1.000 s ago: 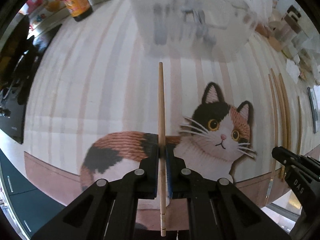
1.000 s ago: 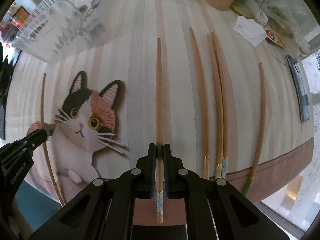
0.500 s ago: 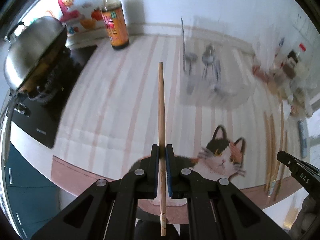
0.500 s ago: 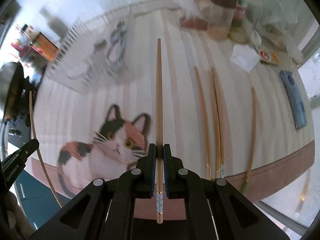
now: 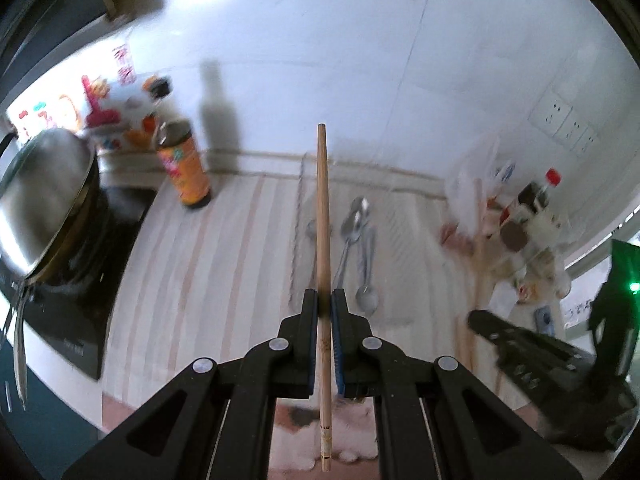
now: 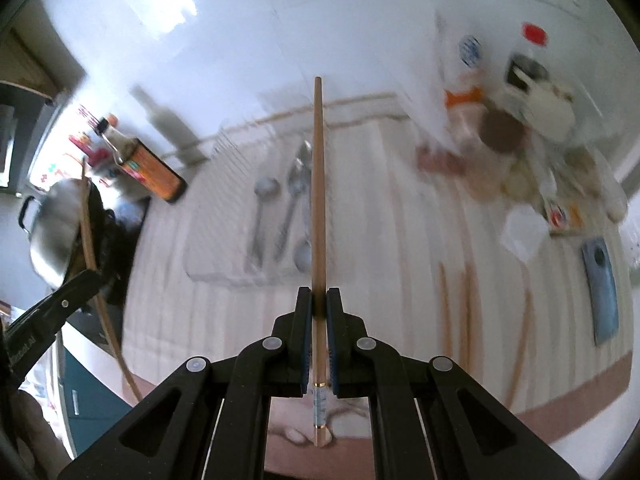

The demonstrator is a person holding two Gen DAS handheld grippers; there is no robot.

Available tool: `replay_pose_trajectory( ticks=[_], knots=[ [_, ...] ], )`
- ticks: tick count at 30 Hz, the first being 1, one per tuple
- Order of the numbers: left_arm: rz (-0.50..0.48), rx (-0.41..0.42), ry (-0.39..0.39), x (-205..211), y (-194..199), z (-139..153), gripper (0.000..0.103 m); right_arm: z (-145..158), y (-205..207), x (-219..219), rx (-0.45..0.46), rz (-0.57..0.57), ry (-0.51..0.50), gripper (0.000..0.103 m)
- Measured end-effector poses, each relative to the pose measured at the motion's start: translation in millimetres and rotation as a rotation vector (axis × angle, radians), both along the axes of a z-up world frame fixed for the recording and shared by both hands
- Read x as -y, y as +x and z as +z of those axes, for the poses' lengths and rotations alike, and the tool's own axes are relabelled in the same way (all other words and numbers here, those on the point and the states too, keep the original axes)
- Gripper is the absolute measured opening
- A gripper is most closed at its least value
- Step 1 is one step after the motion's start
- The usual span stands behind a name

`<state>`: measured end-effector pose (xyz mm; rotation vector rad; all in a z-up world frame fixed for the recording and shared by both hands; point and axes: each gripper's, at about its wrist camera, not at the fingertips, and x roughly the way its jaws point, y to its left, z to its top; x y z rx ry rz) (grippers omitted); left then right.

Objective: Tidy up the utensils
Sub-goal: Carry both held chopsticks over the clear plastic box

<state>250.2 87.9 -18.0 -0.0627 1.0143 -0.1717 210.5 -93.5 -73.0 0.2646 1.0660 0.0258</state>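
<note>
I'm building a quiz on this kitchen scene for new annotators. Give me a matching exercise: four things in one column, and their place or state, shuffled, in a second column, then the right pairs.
Things:
1. chopstick with the blue-patterned end
2. metal spoons
3. orange-labelled bottle
4. steel pot

Place or state:
A. upright near the back wall
B. lying in the clear tray
C. pinched in the right gripper
D. on the black stove at the left

Pairs: 1-C, 2-B, 3-A, 4-D
</note>
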Motion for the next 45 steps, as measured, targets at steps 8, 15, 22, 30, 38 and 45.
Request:
replay_pose_trajectory(
  ticks=[8, 15, 22, 30, 38, 45],
  knots=[
    [-0.020, -0.129, -0.010, 13.5, 73.6, -19.0, 0.004, -0.1, 74.6, -13.9, -0.028, 0.026, 0.037, 0.007],
    [0.001, -0.292, -0.083, 12.1, 129.8, -62.6, 0.004, -31.7, 134.2, -13.9, -0.118, 0.022, 0.059, 0.007],
    [0.004, -0.374, -0.103, 15.0, 153.5, -88.8, 0.005, -59.8, 166.7, -14.2, -0.181, 0.025, 0.080, 0.007],
    [0.029, -0.324, -0.068, 11.6, 157.8, -90.4, 0.017, -74.8, 179.4, -22.9, -0.242, 0.091, 0.092, 0.021],
    [0.082, -0.179, 0.013, -0.9, 135.4, -65.9, 0.068, -53.8, 161.0, -11.5, -0.197, 0.062, 0.091, 0.034],
    [0.113, -0.004, 0.134, -2.0, 93.8, -50.7, 0.103, -24.7, 113.5, 32.5, -0.105, -0.043, 0.073, 0.046]
  ],
)
